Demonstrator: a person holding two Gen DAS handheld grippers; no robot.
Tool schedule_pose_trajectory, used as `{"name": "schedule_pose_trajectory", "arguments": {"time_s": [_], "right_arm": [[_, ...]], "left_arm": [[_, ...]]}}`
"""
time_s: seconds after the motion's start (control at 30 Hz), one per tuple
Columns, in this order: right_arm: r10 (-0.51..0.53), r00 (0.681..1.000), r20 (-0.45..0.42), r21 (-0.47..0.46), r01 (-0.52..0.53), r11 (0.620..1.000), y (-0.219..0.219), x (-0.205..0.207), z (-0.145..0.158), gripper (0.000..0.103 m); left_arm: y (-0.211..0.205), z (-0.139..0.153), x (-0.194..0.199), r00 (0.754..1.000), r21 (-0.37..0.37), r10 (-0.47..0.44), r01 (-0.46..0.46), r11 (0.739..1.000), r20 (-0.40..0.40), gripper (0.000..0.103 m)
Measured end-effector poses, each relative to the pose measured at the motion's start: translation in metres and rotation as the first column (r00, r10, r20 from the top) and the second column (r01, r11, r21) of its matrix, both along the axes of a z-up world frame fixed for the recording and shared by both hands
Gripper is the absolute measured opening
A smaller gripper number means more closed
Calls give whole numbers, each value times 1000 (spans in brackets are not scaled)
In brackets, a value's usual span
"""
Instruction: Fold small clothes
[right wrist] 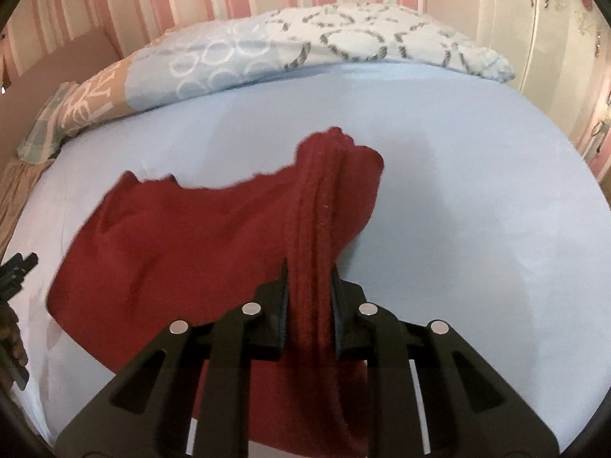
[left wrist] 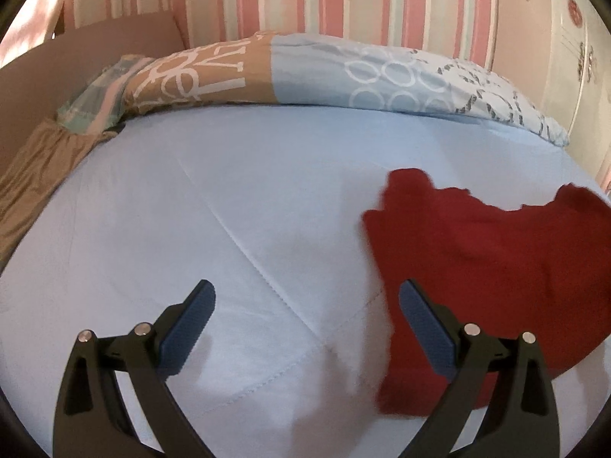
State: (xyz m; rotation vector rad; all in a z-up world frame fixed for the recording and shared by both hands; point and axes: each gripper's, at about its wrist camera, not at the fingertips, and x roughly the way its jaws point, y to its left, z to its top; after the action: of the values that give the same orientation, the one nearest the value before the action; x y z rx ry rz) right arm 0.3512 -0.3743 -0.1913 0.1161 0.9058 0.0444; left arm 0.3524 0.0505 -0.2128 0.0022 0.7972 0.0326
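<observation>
A dark red knit garment (right wrist: 172,236) lies on the light blue bed sheet (right wrist: 477,210). My right gripper (right wrist: 308,267) is shut on a bunched ridge of the red garment, which stands up between the two fingers. In the left wrist view the same red garment (left wrist: 496,259) lies at the right. My left gripper (left wrist: 305,290) is open and empty, low over the sheet (left wrist: 191,210), its right finger (left wrist: 427,324) over the garment's left edge. Part of the left gripper shows at the left edge of the right wrist view (right wrist: 15,267).
A folded patterned duvet (left wrist: 305,72) in blue, tan and white lies across the far side of the bed; it also shows in the right wrist view (right wrist: 305,38). A striped pink wall stands behind. A white wardrobe (right wrist: 553,38) is at the right. A tan bed skirt (left wrist: 34,175) hangs at the left.
</observation>
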Motion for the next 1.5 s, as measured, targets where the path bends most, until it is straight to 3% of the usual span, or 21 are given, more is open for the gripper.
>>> {"name": "schedule_pose_trajectory", "arguments": {"time_s": [0.23,0.5,0.73,0.83,1.07,1.1,1.17,1.23,1.3,1.43,1.5], "right_arm": [[32,998,59,6,-32,999,51,-1,29,17],[81,994,70,-55,-77,996,140,11,32,17],[112,993,26,-128,-108,986,227,31,7,17],[78,997,-11,-108,-78,991,251,44,-10,17],[71,997,-32,-181,-75,981,305,53,-37,18],[76,996,-38,-183,-81,980,307,54,-40,20],[98,994,-45,-155,-104,982,313,53,-44,35],[150,989,-18,-63,-151,987,310,43,-33,63],[195,980,35,-19,-194,981,303,30,-11,65],[178,971,162,-99,-163,982,261,-10,37,72],[150,971,186,-160,-121,980,234,-24,42,72]], "left_arm": [[16,-1,6,999,-7,41,-41,999,-2,98],[51,6,7,995,-51,102,-102,994,13,97],[67,10,7,993,-69,118,-116,991,18,97],[71,9,6,993,-85,114,-113,990,12,97],[79,5,6,993,-120,115,-114,986,-1,97],[80,4,7,994,-123,114,-113,986,-6,97],[81,2,7,994,-137,112,-113,984,-13,97],[81,1,7,994,-156,104,-106,982,-20,97],[80,2,7,994,-165,106,-108,980,-20,97],[69,3,7,996,-185,86,-89,979,-23,97],[56,4,6,998,-182,63,-66,981,-20,97]]}}
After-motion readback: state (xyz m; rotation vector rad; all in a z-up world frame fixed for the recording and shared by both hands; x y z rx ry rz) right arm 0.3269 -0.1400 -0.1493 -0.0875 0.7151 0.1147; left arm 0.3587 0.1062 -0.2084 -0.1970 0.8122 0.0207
